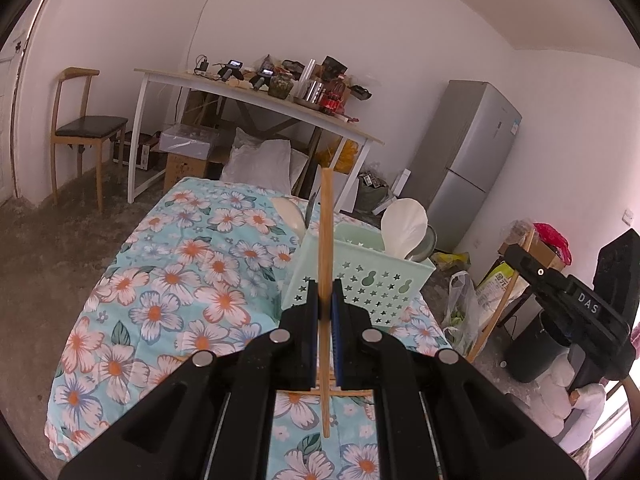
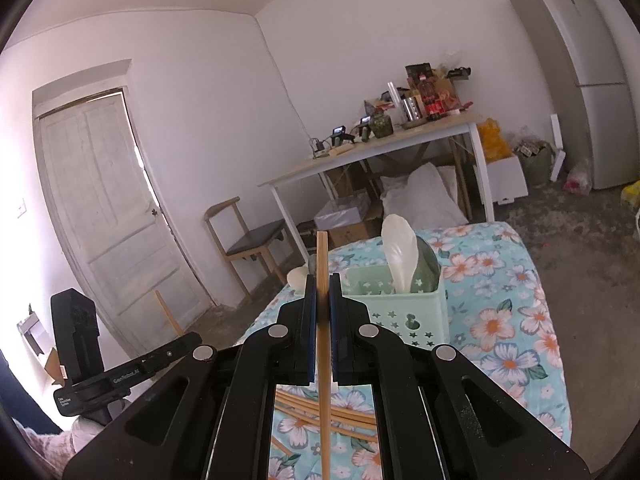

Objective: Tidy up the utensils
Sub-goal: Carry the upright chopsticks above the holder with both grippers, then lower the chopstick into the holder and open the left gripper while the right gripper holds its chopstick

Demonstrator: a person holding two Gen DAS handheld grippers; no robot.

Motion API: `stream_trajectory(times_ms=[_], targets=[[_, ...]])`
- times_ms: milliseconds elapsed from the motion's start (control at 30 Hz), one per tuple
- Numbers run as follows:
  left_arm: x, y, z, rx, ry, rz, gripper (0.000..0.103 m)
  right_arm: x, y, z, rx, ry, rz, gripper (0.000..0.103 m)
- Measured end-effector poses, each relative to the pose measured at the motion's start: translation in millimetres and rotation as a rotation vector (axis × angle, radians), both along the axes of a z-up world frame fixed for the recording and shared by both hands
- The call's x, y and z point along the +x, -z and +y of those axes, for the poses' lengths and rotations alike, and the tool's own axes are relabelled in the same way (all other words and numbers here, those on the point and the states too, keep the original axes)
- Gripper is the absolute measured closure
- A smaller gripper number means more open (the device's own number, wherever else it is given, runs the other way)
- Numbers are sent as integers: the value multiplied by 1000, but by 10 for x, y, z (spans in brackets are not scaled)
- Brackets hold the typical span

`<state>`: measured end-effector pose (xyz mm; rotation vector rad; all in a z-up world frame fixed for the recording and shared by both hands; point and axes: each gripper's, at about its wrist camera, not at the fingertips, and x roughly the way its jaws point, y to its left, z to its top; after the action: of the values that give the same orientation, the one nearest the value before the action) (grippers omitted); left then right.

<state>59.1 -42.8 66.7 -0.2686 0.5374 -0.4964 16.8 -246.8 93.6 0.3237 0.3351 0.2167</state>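
Note:
My left gripper (image 1: 325, 286) is shut on a wooden chopstick (image 1: 325, 232) that stands upright between its jaws, above the floral cloth. My right gripper (image 2: 322, 280) is shut on another wooden chopstick (image 2: 322, 256), also upright. A mint-green perforated basket (image 1: 372, 280) stands just beyond both grippers and shows in the right wrist view (image 2: 408, 312) too. It holds a white spoon (image 1: 402, 228) and a dark green spoon (image 2: 426, 268). Several loose chopsticks (image 2: 340, 416) lie on the cloth under the right gripper. The right gripper also shows at the left view's right edge (image 1: 560, 292).
A white spoon (image 1: 290, 212) lies on the floral cloth (image 1: 160, 300) behind the basket. Behind stand a cluttered white table (image 1: 260, 96), a wooden chair (image 1: 84, 128), a grey fridge (image 1: 468, 160) and bags on the floor (image 1: 464, 308).

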Motion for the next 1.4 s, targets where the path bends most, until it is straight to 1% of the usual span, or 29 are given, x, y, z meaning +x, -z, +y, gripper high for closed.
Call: stream_trajectory(times_ms=[100, 167, 400, 567, 733, 900, 1000, 1167, 1400], targets=[[7, 27, 9, 3, -9, -13, 98, 17, 20, 4, -6, -1, 13, 99], [40, 48, 14, -8, -5, 8, 98, 47, 14, -10, 2, -4, 21, 99], [-6, -9, 12, -2, -6, -20, 98, -8, -43, -28, -1, -2, 3, 99], [15, -42, 7, -14, 4, -19, 98, -18, -72, -43, -4, -1, -7, 99], [11, -217, 18, -26, 14, -68, 98, -39, -121, -58, -4, 1, -29, 99], [49, -391, 24, -50, 23, -92, 98, -61, -182, -84, 2, 6, -61, 99], [55, -490, 66, -75, 16, -121, 98, -66, -199, -96, 3, 11, -70, 99], [116, -631, 120, -120, 17, -139, 98, -66, -228, -102, -9, 17, -73, 99], [207, -1001, 113, -154, 24, -245, 98, -62, -240, -171, -5, 28, -85, 99]])
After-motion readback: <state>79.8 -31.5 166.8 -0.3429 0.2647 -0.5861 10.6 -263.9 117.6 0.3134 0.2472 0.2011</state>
